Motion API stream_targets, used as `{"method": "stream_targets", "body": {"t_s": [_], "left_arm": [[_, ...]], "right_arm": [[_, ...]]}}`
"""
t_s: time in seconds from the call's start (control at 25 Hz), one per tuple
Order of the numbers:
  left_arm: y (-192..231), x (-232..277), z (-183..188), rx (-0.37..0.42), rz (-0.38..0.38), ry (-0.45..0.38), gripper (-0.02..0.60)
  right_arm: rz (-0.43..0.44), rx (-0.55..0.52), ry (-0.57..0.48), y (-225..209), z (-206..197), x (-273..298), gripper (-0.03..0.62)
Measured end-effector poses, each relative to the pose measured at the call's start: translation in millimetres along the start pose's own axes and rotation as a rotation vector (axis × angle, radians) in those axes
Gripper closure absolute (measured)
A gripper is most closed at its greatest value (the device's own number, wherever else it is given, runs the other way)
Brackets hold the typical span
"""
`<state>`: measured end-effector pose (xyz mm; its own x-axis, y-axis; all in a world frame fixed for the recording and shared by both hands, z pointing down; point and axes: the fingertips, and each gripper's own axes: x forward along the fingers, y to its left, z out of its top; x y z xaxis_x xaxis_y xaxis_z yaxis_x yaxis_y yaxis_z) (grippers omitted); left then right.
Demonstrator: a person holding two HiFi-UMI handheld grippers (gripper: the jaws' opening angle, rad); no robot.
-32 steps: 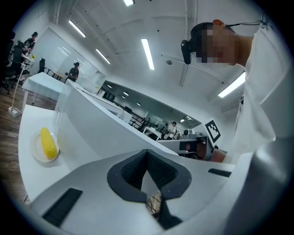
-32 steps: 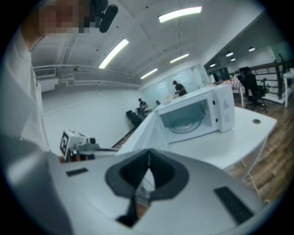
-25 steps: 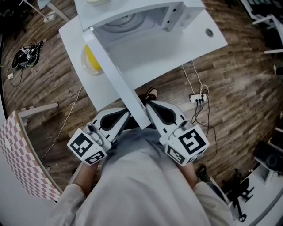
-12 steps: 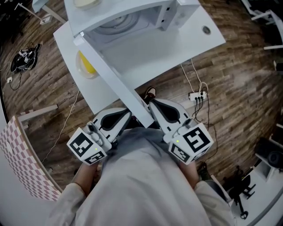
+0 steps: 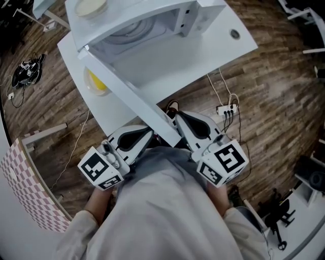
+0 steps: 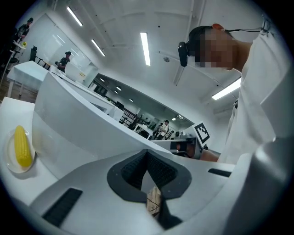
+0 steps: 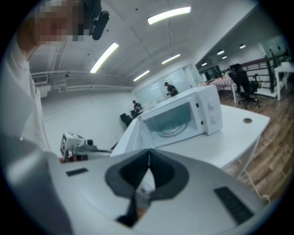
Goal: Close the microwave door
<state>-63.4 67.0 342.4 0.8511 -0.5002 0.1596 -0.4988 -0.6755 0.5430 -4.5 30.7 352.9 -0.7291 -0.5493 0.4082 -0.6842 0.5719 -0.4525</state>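
Observation:
The white microwave (image 5: 152, 20) stands on a white table (image 5: 213, 51) with its cavity (image 7: 172, 120) exposed. Its door (image 5: 127, 94) is swung wide open toward me, and the free end shows between my two grippers in the head view. My left gripper (image 5: 148, 133) is held low by my body, left of that door end, shut with nothing in it. My right gripper (image 5: 175, 118) is just right of the door end, also shut and empty. In the left gripper view the door (image 6: 82, 124) fills the space ahead of the shut jaws (image 6: 147, 153).
A plate with a yellow corn cob (image 5: 96, 81) lies on the table under the open door. A bowl (image 5: 90, 6) rests on top of the microwave. A power strip with cables (image 5: 227, 110) lies on the wooden floor at right. A checkered board (image 5: 25, 188) stands at left.
The microwave and table have drifted left in the head view. My right gripper has shifted slightly right. Both grippers stay shut beside the door's end.

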Motion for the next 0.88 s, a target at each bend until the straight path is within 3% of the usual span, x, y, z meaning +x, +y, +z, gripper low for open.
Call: {"method": "stream_targets", "body": {"t_s": [0.56, 0.76, 0.88], "left_arm": [[3.4, 22.8, 8.3, -0.022, -0.067, 0.011, 0.568], [4.0, 32.7, 12.3, 0.065, -0.061, 0.019, 0.568], [5.8, 38.1, 14.3, 0.053, -0.067, 0.011, 0.568]], "right_arm": [[0.003, 0.056, -0.01, -30.7, 15.6, 6.3, 0.571], [-0.005, 0.044, -0.004, -41.5, 22.8, 7.3, 0.571], [-0.003, 0.041, 0.0, -47.9, 26.5, 7.9, 0.571]]}}
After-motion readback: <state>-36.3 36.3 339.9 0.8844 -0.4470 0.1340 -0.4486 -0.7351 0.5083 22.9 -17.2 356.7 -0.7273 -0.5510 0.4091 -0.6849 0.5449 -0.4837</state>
